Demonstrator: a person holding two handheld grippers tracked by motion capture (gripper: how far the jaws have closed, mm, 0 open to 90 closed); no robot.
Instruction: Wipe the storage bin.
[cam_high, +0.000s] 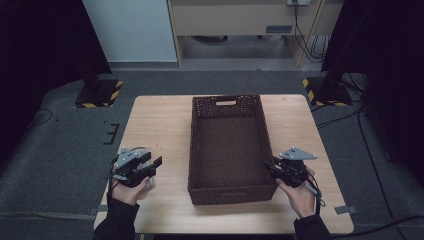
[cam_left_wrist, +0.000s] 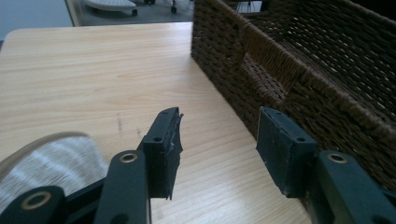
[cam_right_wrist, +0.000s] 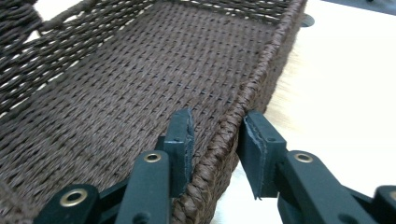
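A dark brown woven basket (cam_high: 232, 194) stands lengthwise in the middle of the wooden table (cam_high: 160, 125), with nothing inside. My right gripper (cam_high: 269, 167) sits at its near right corner. In the right gripper view the gripper (cam_right_wrist: 215, 135) straddles the basket's right rim (cam_right_wrist: 224, 140), one jaw inside and one outside. The pads are close to the weave, with a sliver of table showing beside the outer pad. My left gripper (cam_high: 156, 165) hovers left of the basket, open. Its jaws (cam_left_wrist: 217, 135) have only bare table between them, and the basket wall (cam_left_wrist: 303, 79) lies just to their right.
A pale, ribbed, blurred object (cam_left_wrist: 51, 158) lies by the left gripper near the table's front left edge. The basket's far end has a handle cut-out (cam_high: 226, 103). Dark stands with yellow-black bases (cam_high: 100, 92) flank the table on the floor beyond.
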